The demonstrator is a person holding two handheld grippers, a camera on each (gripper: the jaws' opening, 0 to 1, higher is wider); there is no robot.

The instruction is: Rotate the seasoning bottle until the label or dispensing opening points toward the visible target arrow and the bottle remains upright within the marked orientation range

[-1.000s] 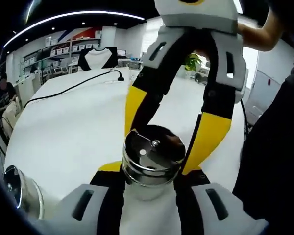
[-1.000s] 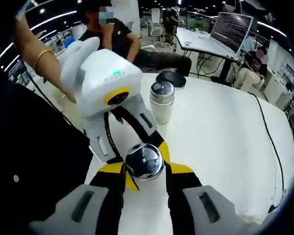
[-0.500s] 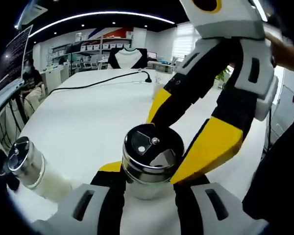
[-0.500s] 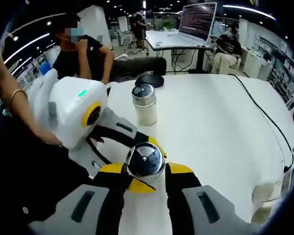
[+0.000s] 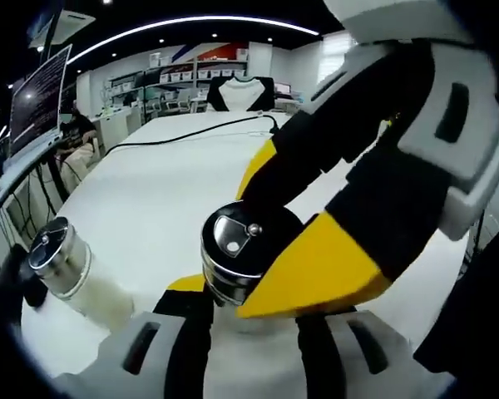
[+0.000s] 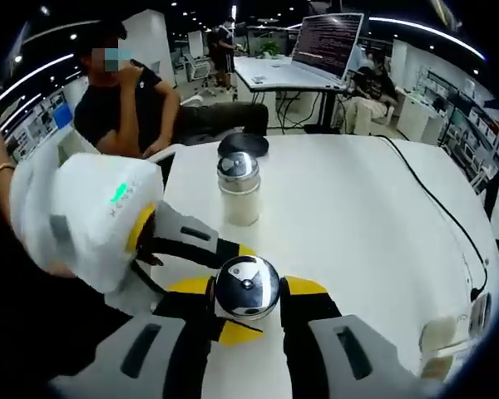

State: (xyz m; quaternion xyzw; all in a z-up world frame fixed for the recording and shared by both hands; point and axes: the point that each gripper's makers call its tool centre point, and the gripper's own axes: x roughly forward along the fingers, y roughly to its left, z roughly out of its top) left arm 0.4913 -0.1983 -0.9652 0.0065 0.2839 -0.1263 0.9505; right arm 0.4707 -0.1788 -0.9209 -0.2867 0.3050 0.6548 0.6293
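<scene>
A seasoning bottle [image 5: 233,264] with a steel cap and pale contents stands upright on the white table [image 5: 158,191]. My left gripper [image 5: 248,306] is shut on its glass body from below in the left gripper view. My right gripper [image 5: 262,241] slants in from the upper right, its yellow fingertips [image 5: 316,270] clamped on the cap. In the right gripper view the domed cap [image 6: 246,286] sits between my right gripper's [image 6: 246,301] jaws. The left gripper's white body [image 6: 83,218] reaches in from the left. The cap's flap opening [image 5: 231,244] faces left.
A second steel-capped shaker [image 6: 239,188] stands further along the table, with a round black object [image 6: 243,144] behind it. A black cable [image 6: 437,208] runs across the table. A seated person in a black shirt [image 6: 129,108] is at the table's far edge.
Both grippers have kept their hold while turning about the bottle. The right gripper now leans lower and further right in the left gripper view, and the cap's opening has swung round to the left.
</scene>
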